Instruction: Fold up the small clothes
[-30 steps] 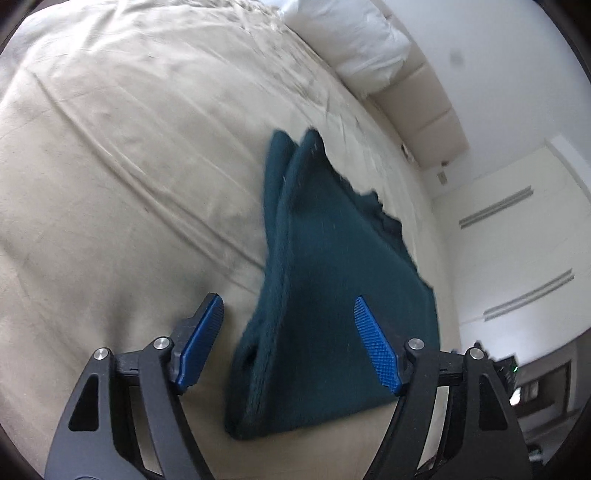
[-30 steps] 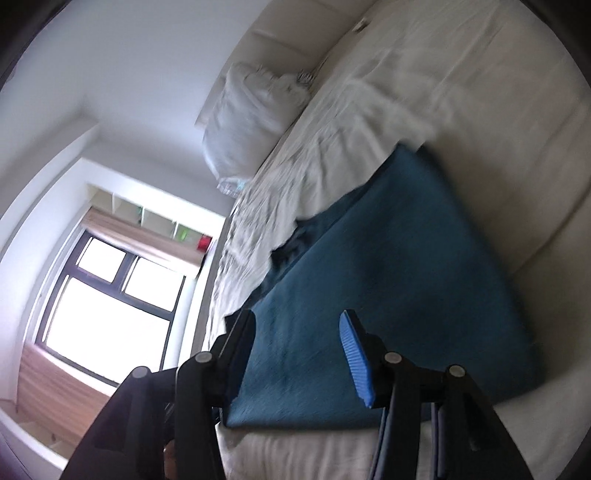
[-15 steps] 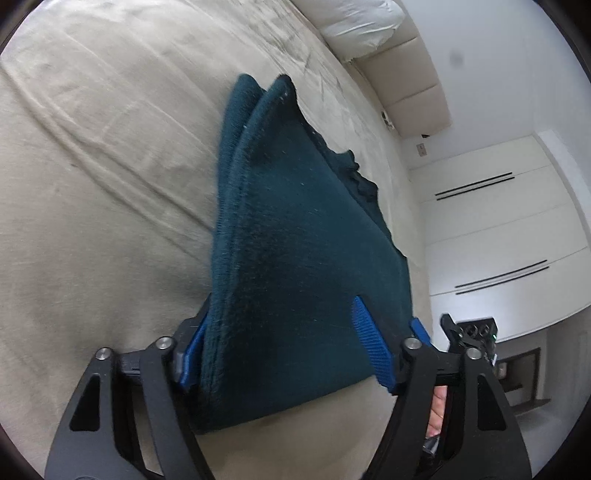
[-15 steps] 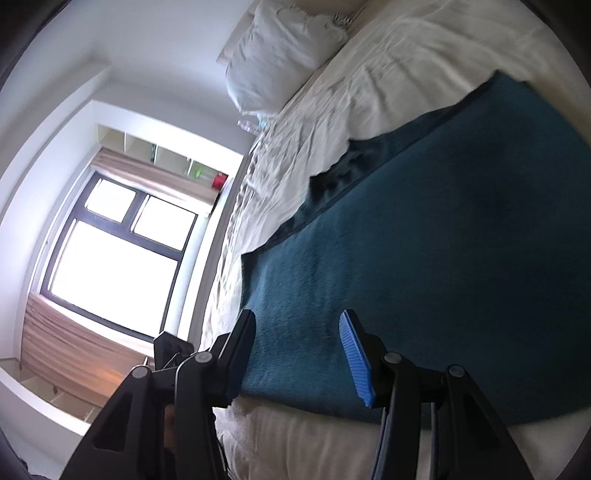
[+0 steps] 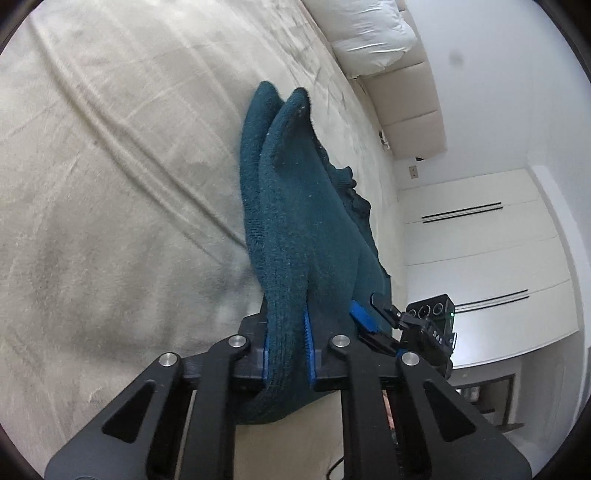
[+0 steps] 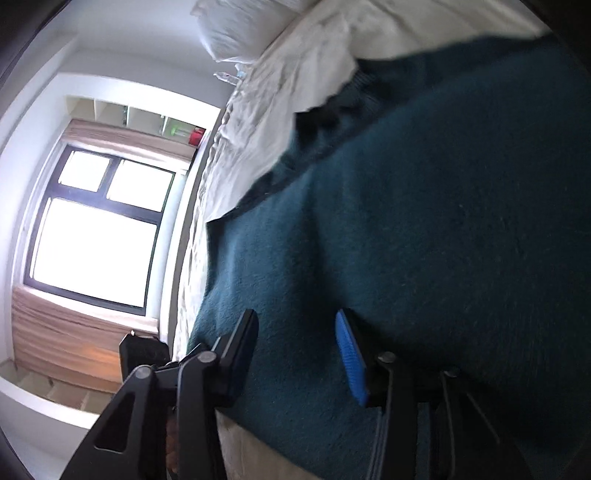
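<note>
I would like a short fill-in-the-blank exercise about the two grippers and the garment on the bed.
1. The left gripper is ____ on the teal garment.
2. The right gripper is ____, its fingers straddling the cloth.
3. The garment lies on a ____ bedcover.
4. A ____ pillow lies at the headboard.

Missing words: shut; open; beige; white

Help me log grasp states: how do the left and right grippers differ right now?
The left gripper is shut, its fingers pinching a thick folded edge of the teal garment; the right gripper is open, with cloth lying in the gap unpinched. The left one's blue pads are mostly buried in fabric, while a right pad is plainly exposed. Both are at the same garment on the bed.
</note>
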Demonstrator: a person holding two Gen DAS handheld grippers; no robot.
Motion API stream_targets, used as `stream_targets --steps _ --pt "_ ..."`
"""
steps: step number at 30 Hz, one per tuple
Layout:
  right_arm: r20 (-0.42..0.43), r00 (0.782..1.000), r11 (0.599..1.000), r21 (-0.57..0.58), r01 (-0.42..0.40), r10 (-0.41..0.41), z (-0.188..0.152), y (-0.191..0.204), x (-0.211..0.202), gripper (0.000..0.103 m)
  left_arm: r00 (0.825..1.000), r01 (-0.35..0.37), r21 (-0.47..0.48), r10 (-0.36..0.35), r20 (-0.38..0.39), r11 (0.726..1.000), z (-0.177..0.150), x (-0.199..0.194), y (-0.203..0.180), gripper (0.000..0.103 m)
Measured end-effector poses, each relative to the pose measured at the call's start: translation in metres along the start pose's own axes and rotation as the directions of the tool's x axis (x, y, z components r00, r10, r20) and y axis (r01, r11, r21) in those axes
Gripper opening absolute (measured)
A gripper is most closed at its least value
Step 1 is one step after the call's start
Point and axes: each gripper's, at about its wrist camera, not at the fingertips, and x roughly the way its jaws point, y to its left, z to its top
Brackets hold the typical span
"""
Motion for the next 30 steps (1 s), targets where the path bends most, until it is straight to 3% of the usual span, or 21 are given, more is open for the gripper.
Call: stream_targets --steps 6,9,13,15,18,21,24,28,30 --pt "-0.010 0.999 0.999 0.016 -0.051 0.051 0.002 -0.007 -0.012 0.048 0.999 -0.028 0.084 0.026 0.025 0.996 -0.001 -0.007 -0.044 0.011" --pt "-0.003 0.998 0.998 0.019 -0.067 0.067 0.009 -0.009 -0.028 0.055 0.999 -0.043 0.164 0.039 0.023 0.986 -0.006 0.003 -0.084 0.011" --pt "0.042 0.990 0.991 0.033 -0.133 0.131 0.029 -0.016 -0.062 0.063 0.998 -0.063 0.294 0.062 0.013 0.954 -0.027 0.044 -0.141 0.011" --pt "0.068 0.984 0.984 0.050 -0.169 0.165 0.040 -0.023 -0.076 0.068 0.993 -0.109 0.369 0.121 -0.011 0.923 -0.045 0.084 -0.161 0.011" --pt "0.079 0.979 0.979 0.069 -0.194 0.189 0.055 -0.034 -0.084 0.071 0.978 -0.164 0.426 0.202 -0.046 0.890 -0.070 0.132 -0.165 0.011" --pt "0.026 0.985 0.983 0.072 -0.171 0.169 0.059 -0.039 -0.073 0.072 0.966 -0.192 0.456 0.249 -0.067 0.869 -0.086 0.155 -0.160 0.011" --pt "-0.024 0.988 0.986 0.081 -0.147 0.149 0.060 -0.042 -0.057 0.072 0.965 -0.198 0.465 0.255 -0.064 0.863 -0.087 0.156 -0.158 0.011" --pt "0.003 0.986 0.984 0.067 -0.164 0.164 0.064 -0.036 -0.053 0.071 0.960 -0.212 0.481 0.273 -0.059 0.851 -0.089 0.150 -0.162 0.011" --pt "0.011 0.989 0.987 0.050 -0.150 0.150 0.066 -0.029 -0.053 0.061 0.957 -0.229 0.497 0.288 -0.044 0.837 -0.096 0.164 -0.173 0.011"
